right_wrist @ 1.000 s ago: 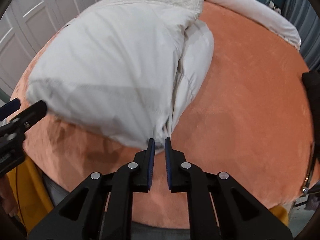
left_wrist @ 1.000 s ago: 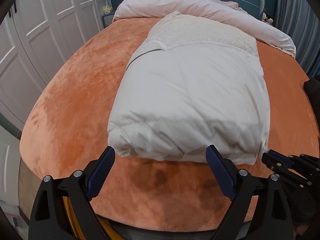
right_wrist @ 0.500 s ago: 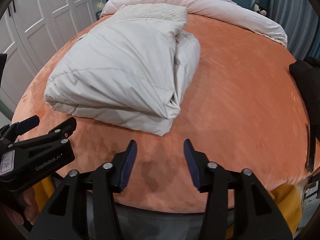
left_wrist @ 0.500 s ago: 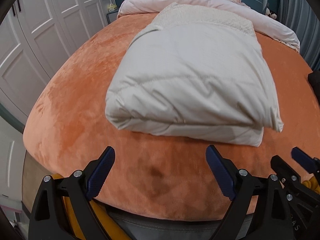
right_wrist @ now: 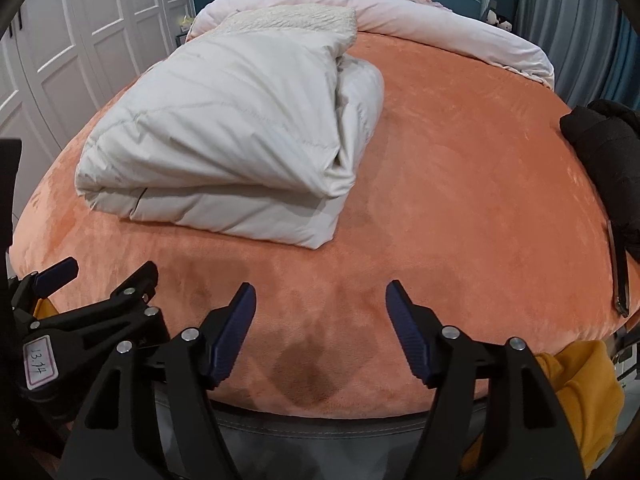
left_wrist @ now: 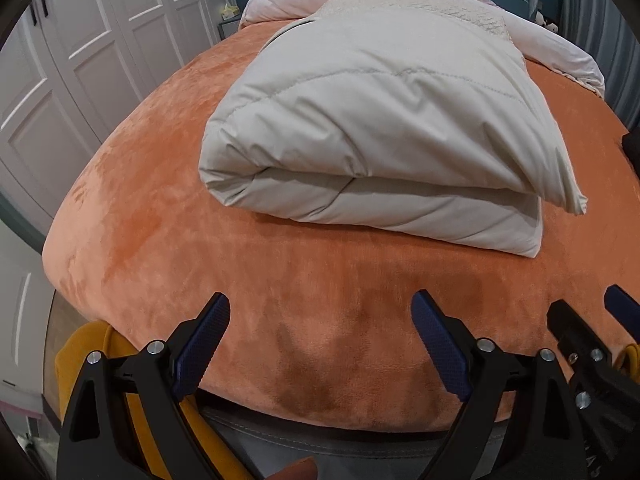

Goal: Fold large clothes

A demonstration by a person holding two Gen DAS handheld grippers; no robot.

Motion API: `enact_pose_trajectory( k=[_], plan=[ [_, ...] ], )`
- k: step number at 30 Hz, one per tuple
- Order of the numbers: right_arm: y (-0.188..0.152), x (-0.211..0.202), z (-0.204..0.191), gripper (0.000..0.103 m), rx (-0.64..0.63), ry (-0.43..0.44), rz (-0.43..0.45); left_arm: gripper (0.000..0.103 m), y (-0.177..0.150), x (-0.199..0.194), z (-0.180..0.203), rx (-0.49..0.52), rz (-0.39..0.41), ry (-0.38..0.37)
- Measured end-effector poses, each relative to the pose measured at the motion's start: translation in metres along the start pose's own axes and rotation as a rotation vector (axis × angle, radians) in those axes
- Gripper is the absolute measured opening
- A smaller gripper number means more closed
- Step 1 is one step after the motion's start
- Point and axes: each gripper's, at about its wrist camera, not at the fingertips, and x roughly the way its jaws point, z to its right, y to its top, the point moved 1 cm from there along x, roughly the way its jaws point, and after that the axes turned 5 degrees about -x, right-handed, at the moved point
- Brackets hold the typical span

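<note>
— Left hand-held gripper (left_wrist: 320, 344) has its jaws wide apart with nothing between them, hanging over the near edge of the bed (left_wrist: 132, 216). Where's the coat from there?

— Straight ahead and a little up the bed. The white padded coat (left_wrist: 380, 120) lies folded into a thick bundle on the orange cover, well apart from both tools. Its near fold edge runs across the view, left to right, and the bundle stretches away toward the headboard.

— And the right hand-held gripper (right_wrist: 322, 332)?

— Jaws also spread, gripping nothing. From its camera the coat (right_wrist: 224, 128) sits ahead and off to the left, with its near right corner the closest part.

— So which one is nearer?

— Hard to call. Both hover at the foot of the bed side by side. I'd judge the left one faces the middle of the near edge more squarely, while the right one lines up with the right corner, where one layer overhangs the layer below.

— Anything in the way?

— Only bare orange cover between the tools and the bundle. A pale pink duvet (right_wrist: 400, 16) lies heaped along the far end, touching or just behind the coat's fleecy collar (right_wrist: 292, 20); I cannot tell which. A black garment (right_wrist: 604, 152) sits at the right edge of the bed, well clear. White wardrobe doors (left_wrist: 100, 52) stand to the left.

— Next move, then?

— Likely a reach forward to the near edge, one tool per corner, if another fold is wanted.
</note>
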Motion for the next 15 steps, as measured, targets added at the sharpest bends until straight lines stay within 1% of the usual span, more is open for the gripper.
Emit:
enact_pose_trajectory(
  k=[5,15],
  plan=[
    [-0.007,0.004,-0.005,0.065,-0.009,-0.004,-0.014,0.089,-0.007,0.002,-0.005,-0.009,0.004,0.001],
    [-0.013,0.003,-0.013,0.065,-0.030,-0.034,0.002,0.088,-0.014,0.002,-0.003,0.004,0.038,0.029]
  ],
)
